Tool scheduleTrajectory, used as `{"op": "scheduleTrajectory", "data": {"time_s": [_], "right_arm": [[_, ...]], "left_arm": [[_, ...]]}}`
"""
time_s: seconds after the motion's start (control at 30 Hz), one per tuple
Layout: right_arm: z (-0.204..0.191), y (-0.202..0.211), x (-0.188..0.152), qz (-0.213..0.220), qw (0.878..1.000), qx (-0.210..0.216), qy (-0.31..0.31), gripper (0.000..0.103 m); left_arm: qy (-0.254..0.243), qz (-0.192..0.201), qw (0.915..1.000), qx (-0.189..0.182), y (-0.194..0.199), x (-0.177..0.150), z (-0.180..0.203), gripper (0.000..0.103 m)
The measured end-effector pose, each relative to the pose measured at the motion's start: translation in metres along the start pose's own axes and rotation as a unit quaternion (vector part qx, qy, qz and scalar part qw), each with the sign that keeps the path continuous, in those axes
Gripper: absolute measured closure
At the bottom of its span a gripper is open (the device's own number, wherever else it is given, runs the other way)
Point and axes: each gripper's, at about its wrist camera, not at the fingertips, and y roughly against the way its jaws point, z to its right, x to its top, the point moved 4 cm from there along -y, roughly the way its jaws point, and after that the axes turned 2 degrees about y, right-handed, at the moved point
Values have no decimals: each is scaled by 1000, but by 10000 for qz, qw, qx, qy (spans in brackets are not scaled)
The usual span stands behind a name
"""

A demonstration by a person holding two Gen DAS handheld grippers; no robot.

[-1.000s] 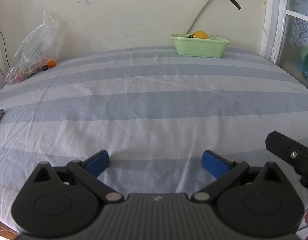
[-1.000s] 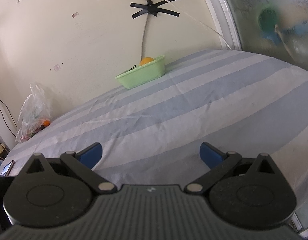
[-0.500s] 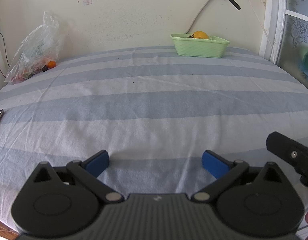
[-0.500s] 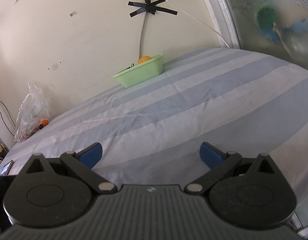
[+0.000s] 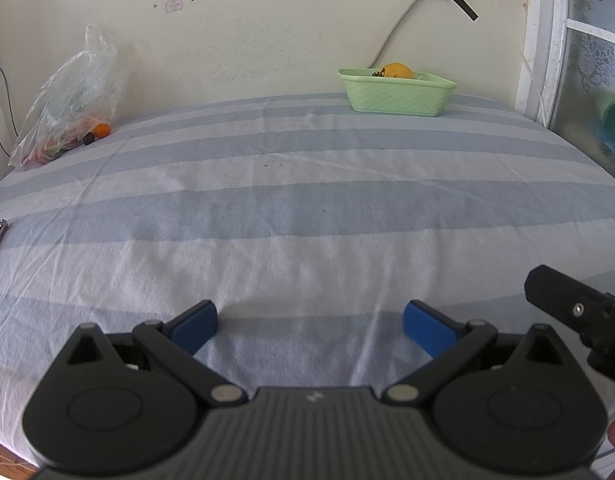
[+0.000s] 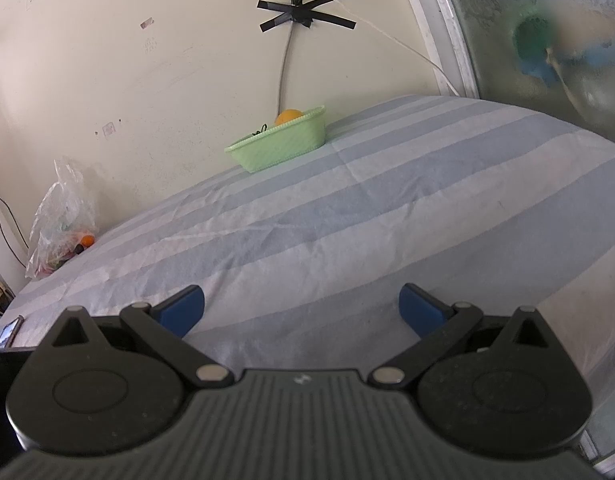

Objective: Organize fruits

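Both the left gripper and right gripper hung with jaws spread and empty, so a fetch seemed next: reaching to the plastic bag of fruit at ten o'clock, well apart from the green basket holding an orange at one o'clock.

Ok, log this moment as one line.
left gripper: open, empty | right gripper: open, empty | orange: in green basket | plastic bag: untouched

R gripper tilted up & swung right, green basket now lower-left in view
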Motion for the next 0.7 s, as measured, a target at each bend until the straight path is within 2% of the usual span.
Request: {"op": "scheduleTrajectory", "data": {"time_s": [0.7], "right_arm": [[-2, 0, -1, -17, 10000, -27, 83, 0]], "left_arm": [[-6, 17, 10000, 3, 0, -1, 1, 0]]}}
